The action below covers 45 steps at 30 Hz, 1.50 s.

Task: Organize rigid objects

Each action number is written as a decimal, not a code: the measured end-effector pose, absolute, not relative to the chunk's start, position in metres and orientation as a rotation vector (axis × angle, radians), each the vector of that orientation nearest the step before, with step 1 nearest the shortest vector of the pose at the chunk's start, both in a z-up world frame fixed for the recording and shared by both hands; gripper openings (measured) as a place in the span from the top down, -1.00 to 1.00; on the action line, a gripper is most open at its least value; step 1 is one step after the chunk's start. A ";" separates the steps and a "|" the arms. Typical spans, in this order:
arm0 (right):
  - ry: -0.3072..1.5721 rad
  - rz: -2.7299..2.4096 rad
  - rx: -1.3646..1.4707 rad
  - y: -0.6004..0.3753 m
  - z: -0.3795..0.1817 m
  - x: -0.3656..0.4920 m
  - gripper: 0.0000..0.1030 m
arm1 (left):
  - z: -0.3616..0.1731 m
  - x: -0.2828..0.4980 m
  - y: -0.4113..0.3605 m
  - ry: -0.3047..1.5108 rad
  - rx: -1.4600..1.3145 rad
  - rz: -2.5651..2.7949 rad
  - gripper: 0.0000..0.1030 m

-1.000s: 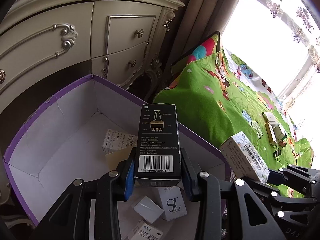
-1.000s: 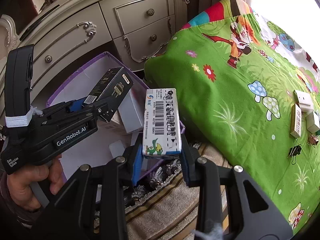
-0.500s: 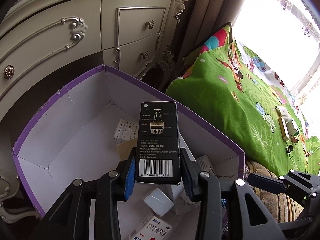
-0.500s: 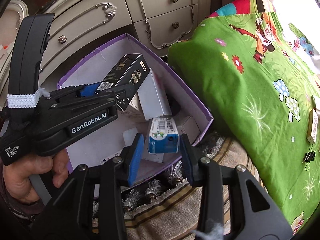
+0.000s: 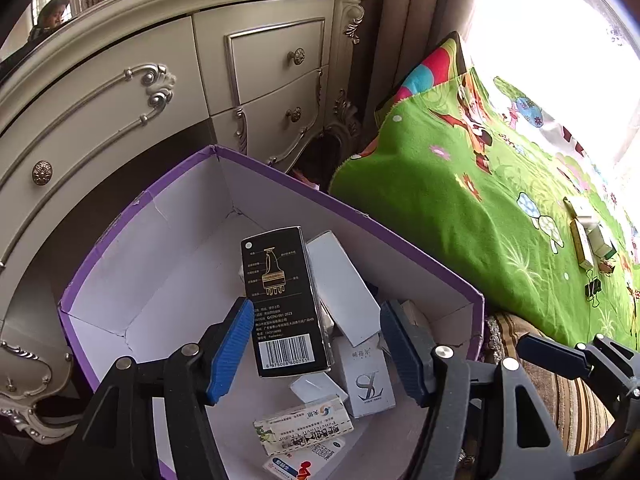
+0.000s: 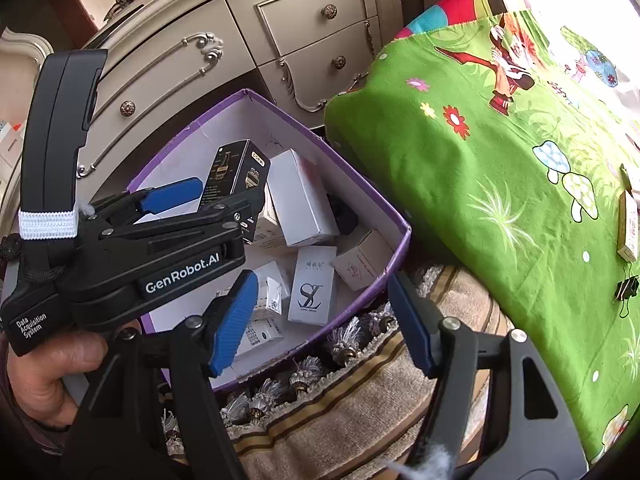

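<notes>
- right gripper up front, jaws just been opening and standing wide, nothing between the pads
- under it a purple box with white walls, small cartons piled inside
- a white "SL" carton lies flat near the box's front wall, a plain white carton leans behind it
- left gripper comes in from the left, a hand on its grip, jaws parted too, black carton just beyond its blue pad
- green cartoon blanket on the right with a binder clip on it
- cream dresser behind
</notes>
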State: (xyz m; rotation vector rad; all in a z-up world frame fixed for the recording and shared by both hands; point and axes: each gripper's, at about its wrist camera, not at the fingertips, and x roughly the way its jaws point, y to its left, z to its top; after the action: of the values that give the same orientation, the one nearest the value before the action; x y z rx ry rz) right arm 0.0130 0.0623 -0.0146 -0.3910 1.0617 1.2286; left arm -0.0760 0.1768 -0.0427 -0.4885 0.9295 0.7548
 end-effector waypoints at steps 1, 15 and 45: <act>1.062 1.231 -0.381 0.060 -0.014 0.014 -0.40 | -0.041 -0.074 0.174 0.932 -0.478 0.756 -0.30; 1.068 1.179 -0.198 0.018 -0.004 0.053 -0.43 | -0.004 -0.029 0.134 0.905 -0.399 0.713 -0.38; 0.992 0.352 0.196 -0.208 -0.044 0.260 -0.49 | -0.016 0.161 -0.022 0.997 -0.214 0.174 -0.42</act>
State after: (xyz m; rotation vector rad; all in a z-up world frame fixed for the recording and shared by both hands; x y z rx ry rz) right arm 0.2595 -0.2076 -0.0440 0.1965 0.9924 0.3515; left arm 0.1606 -0.0218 -0.0157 -0.2139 0.9972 0.1742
